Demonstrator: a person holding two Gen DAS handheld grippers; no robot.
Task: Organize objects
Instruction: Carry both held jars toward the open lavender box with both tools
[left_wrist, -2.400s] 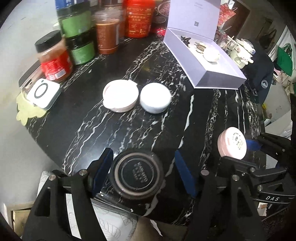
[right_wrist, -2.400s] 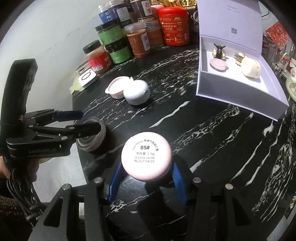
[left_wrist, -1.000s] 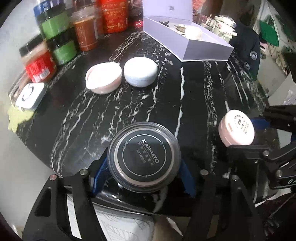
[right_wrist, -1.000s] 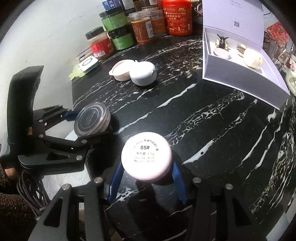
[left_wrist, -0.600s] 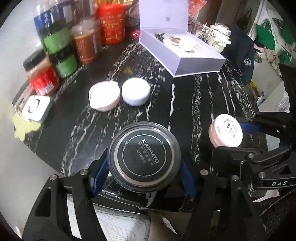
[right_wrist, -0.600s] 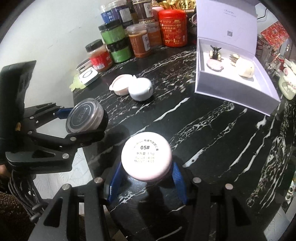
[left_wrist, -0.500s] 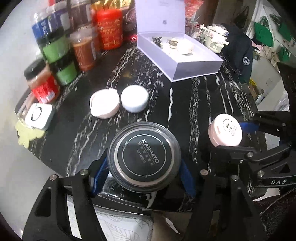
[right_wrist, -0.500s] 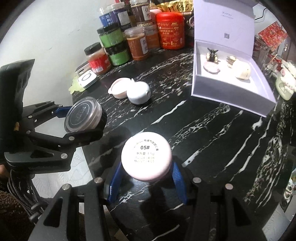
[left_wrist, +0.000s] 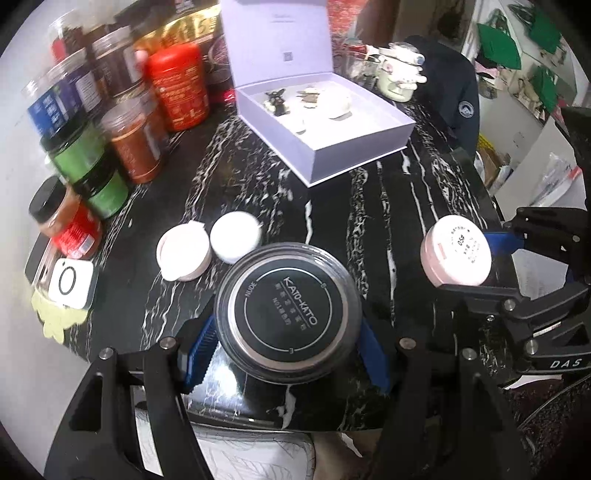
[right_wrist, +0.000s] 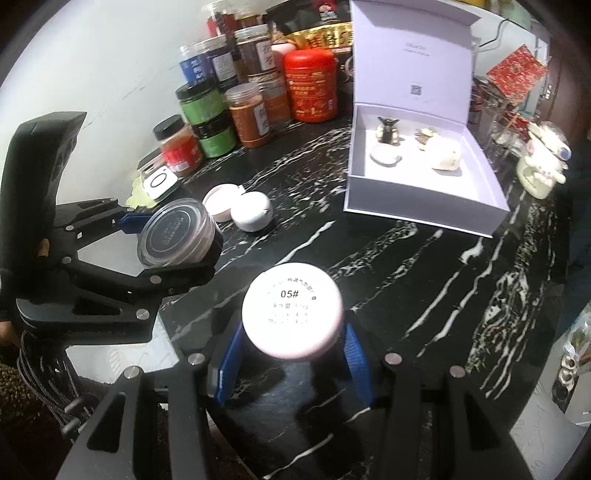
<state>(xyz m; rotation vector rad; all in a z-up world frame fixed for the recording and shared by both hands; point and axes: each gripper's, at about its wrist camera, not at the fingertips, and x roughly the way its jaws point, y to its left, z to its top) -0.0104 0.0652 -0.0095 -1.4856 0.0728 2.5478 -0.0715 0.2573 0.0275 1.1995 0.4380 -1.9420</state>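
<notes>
My left gripper (left_wrist: 286, 349) is shut on a round black powder case (left_wrist: 287, 310) with a clear rim, held above the near edge of the black marble table (left_wrist: 369, 206). The same case (right_wrist: 177, 232) shows at the left of the right wrist view. My right gripper (right_wrist: 291, 350) is shut on a small pink compact (right_wrist: 291, 320) marked 05#, also lifted off the table; the pink compact (left_wrist: 456, 256) appears at the right of the left wrist view. An open lilac box (right_wrist: 424, 173) with small trinkets stands at the far side.
A pink round case (left_wrist: 184, 255) and a white round case (left_wrist: 235, 242) lie side by side mid-table. Jars and a red tin (left_wrist: 179, 86) crowd the back left. A white square device (left_wrist: 71, 282) sits at the left edge. A ceramic figure (right_wrist: 543, 162) stands right of the box.
Both grippers have risen with their cases still held; the table and the box look farther below and more of the back row of jars has come into view.
</notes>
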